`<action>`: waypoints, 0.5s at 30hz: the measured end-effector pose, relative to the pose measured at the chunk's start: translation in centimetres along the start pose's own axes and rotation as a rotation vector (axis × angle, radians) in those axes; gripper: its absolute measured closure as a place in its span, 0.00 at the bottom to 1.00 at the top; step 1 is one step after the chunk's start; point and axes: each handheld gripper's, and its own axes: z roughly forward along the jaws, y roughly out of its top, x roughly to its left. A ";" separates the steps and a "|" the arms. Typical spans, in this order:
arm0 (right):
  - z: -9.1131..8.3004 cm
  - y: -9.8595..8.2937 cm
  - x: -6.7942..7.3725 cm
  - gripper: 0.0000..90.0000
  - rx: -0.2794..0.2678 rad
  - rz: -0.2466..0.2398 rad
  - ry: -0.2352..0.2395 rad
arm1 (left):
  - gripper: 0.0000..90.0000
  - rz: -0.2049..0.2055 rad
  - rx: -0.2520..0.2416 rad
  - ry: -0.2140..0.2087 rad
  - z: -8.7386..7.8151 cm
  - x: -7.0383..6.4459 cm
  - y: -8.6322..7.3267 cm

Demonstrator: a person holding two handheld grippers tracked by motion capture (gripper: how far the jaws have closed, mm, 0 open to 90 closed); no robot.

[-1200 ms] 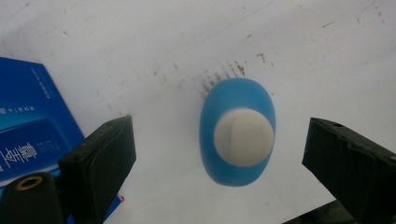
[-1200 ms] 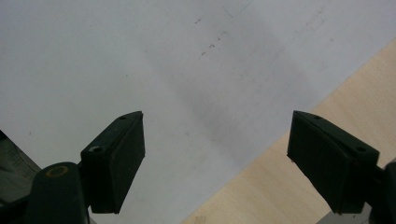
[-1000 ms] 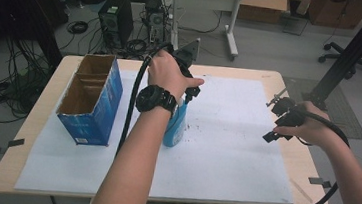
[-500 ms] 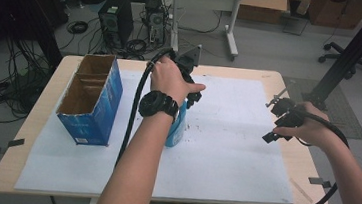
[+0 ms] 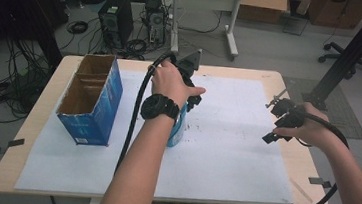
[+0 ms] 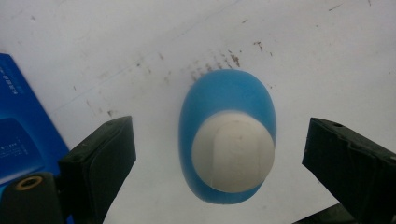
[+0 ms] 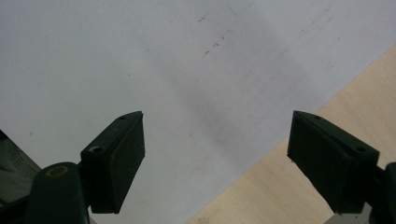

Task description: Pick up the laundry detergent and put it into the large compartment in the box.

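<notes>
Blue bottle (image 6: pixel 227 135) is seen standing upright, cap-end toward the left gripper (image 6: pixel 219 154), centred between its spread jaws, untouched. The right gripper (image 5: pixel 281 122), also spread, is held well apart.

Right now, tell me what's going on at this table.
A person holds a gripper in each hand. The left gripper hangs open directly above an upright blue bottle with a white cap, jaws either side, not touching. A blue cardboard box stands open alongside. The right gripper waits open near the table's edge.
</notes>
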 end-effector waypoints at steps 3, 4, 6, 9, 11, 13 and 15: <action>0.1 0.0 0.1 0.21 0.002 -0.002 0.000 | 0.11 -0.002 -0.002 -0.004 0.1 0.0 0.0; 0.1 0.1 0.1 0.21 0.001 -0.002 0.001 | 0.11 -0.004 0.000 -0.005 0.2 -0.1 0.0; 0.2 0.1 0.1 0.21 0.001 -0.003 0.001 | 0.11 -0.007 0.003 -0.006 0.3 -0.1 0.0; 0.2 0.0 0.1 0.21 0.000 -0.002 0.002 | 0.11 -0.007 0.006 -0.003 0.5 0.0 0.0; 0.2 0.0 0.0 0.21 0.001 -0.001 0.002 | 0.11 -0.010 0.009 0.000 0.6 0.0 -0.1; 0.3 0.0 0.0 0.21 0.001 0.000 0.002 | 0.11 -0.014 0.010 0.002 0.7 0.0 -0.1; 0.3 0.0 0.1 0.21 0.002 -0.001 0.004 | 0.11 -0.012 0.011 0.004 0.9 -0.1 -0.1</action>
